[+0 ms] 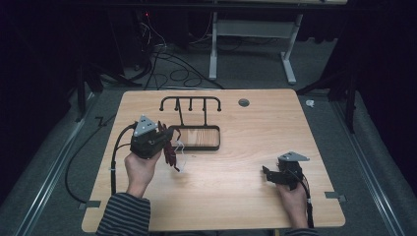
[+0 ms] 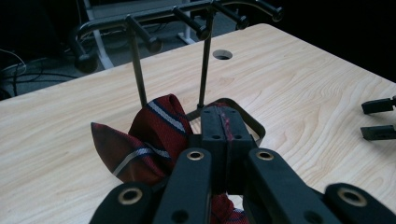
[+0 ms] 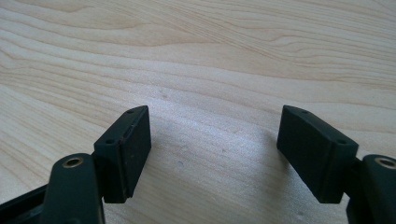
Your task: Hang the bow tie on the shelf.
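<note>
My left gripper (image 1: 164, 133) is shut on a dark red tie with white and blue stripes (image 2: 154, 135), held above the table; part of the tie (image 1: 170, 153) hangs down below it. A black rack (image 1: 191, 104) with several pegs on two thin posts stands just beyond, and the left gripper view shows its posts (image 2: 135, 65) close behind the tie. My right gripper (image 1: 268, 173) rests low at the table's right front, jaws wide open with bare wood between its fingers (image 3: 133, 144). Its fingertips (image 2: 378, 119) show at the right edge of the left gripper view.
The rack's black frame base (image 1: 196, 137) lies flat on the wooden table (image 1: 236, 196). A round cable hole (image 1: 243, 103) sits near the far edge. Cables trail on the floor beyond, near a white desk frame (image 1: 253, 29).
</note>
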The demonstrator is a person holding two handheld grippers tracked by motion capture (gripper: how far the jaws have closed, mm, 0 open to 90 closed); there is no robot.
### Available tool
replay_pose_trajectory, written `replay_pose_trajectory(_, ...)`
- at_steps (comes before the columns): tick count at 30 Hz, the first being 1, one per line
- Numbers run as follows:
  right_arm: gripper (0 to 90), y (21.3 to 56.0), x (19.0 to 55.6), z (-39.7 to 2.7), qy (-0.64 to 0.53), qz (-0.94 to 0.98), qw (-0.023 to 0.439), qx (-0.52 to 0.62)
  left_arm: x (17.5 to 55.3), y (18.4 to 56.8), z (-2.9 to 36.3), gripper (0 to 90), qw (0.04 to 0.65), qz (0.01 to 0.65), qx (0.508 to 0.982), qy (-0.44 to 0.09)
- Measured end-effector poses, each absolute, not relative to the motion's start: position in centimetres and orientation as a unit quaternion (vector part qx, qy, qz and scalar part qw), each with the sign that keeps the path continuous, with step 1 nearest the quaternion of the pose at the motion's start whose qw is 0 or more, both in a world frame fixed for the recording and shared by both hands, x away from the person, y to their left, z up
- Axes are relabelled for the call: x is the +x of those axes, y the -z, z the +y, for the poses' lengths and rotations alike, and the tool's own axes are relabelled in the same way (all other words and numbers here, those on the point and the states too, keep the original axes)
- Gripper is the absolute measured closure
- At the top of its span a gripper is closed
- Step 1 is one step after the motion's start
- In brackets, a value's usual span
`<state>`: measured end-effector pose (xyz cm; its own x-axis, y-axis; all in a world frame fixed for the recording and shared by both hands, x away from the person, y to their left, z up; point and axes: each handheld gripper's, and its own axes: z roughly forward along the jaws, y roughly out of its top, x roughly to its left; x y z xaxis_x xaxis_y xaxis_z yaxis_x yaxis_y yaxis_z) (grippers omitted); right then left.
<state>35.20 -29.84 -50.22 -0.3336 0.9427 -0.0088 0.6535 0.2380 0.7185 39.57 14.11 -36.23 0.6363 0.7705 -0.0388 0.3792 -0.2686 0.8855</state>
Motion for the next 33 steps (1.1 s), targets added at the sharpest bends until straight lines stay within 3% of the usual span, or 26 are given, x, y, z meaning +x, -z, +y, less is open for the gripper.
replay_pose_trajectory(33,26.9,50.2,35.2,-29.8,-0.316,0.753,0.228,0.53,42.9,33.9,10.6,89.9,0.478,0.35,0.781,-0.199)
